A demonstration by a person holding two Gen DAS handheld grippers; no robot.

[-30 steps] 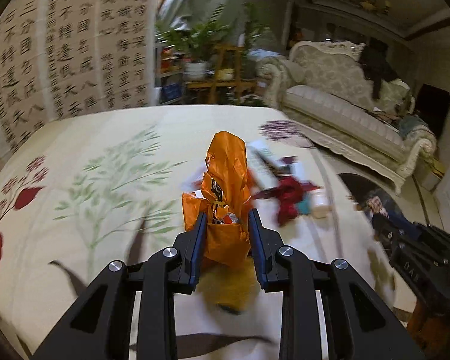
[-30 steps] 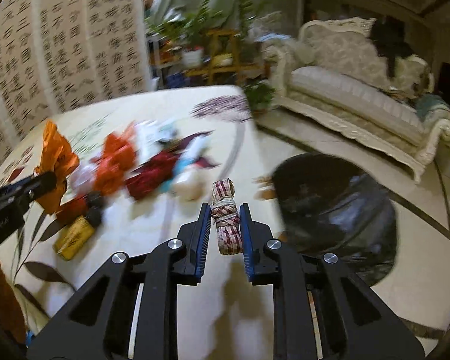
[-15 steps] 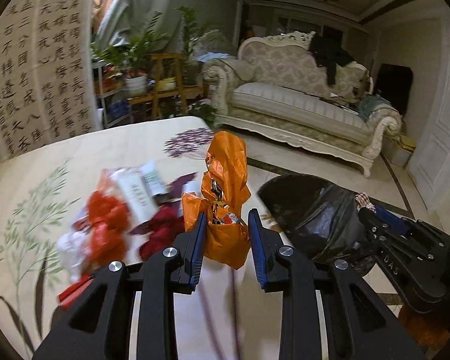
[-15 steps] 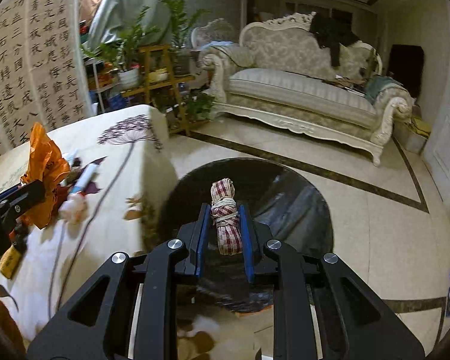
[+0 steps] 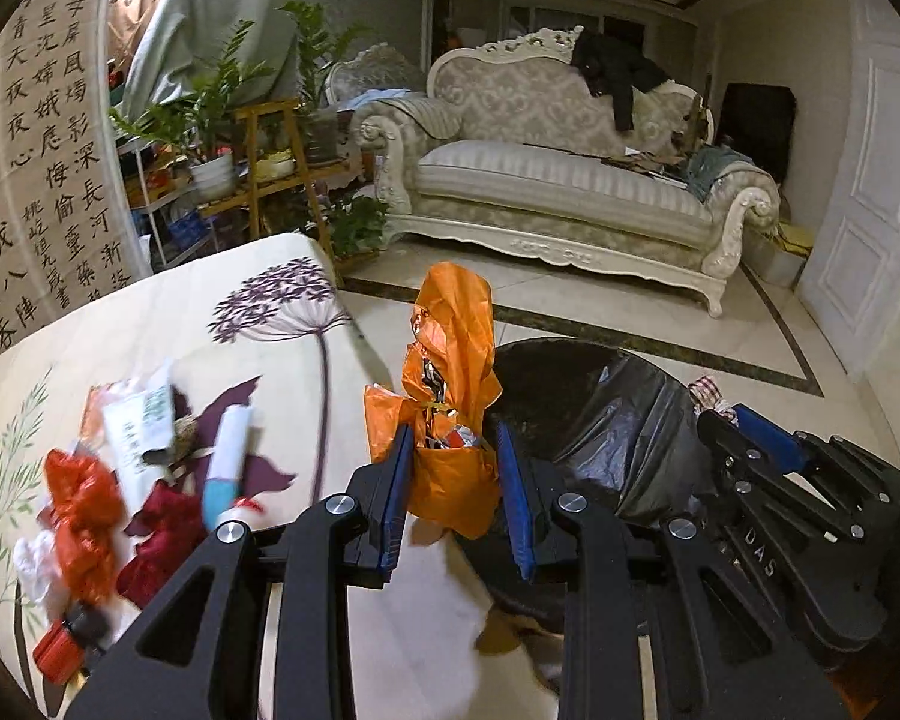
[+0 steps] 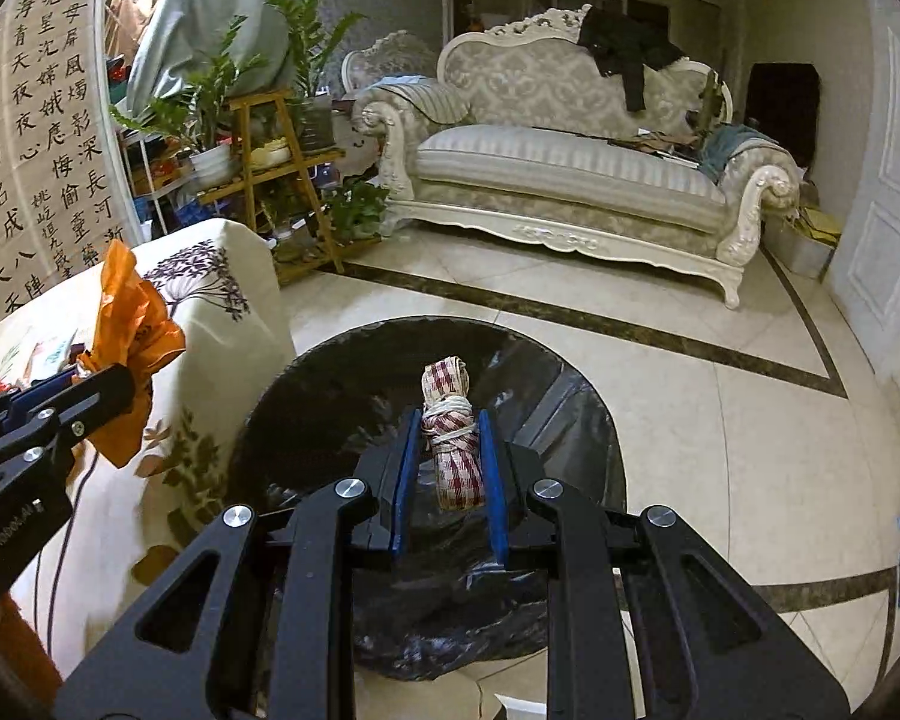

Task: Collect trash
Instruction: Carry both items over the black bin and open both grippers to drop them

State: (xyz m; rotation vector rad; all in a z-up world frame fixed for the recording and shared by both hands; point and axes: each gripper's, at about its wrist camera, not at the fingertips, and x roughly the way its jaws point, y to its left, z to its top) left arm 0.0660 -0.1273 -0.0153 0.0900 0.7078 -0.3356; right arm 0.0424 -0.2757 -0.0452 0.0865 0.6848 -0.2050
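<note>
Both our grippers have swung off the table (image 5: 168, 312) toward the black trash bag (image 6: 342, 396), whose inside looks dark. Our left gripper (image 5: 455, 468) clamps the orange bag (image 5: 450, 360) at the bag's rim; our right gripper (image 6: 447, 450) pinches the checkered cloth roll (image 6: 450, 444) over its mouth. Only our left view shows the leftover wrappers (image 5: 84, 516) on the table.

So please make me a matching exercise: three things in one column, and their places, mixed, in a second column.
Things:
1. orange bag
2. checked cloth bundle
3. red crumpled wrapper

Places:
A. lying on the tablecloth
B. between the jaws of the right gripper, over the black trash bag
C. between the jaws of the left gripper

Pairs: 1-C, 2-B, 3-A
</note>
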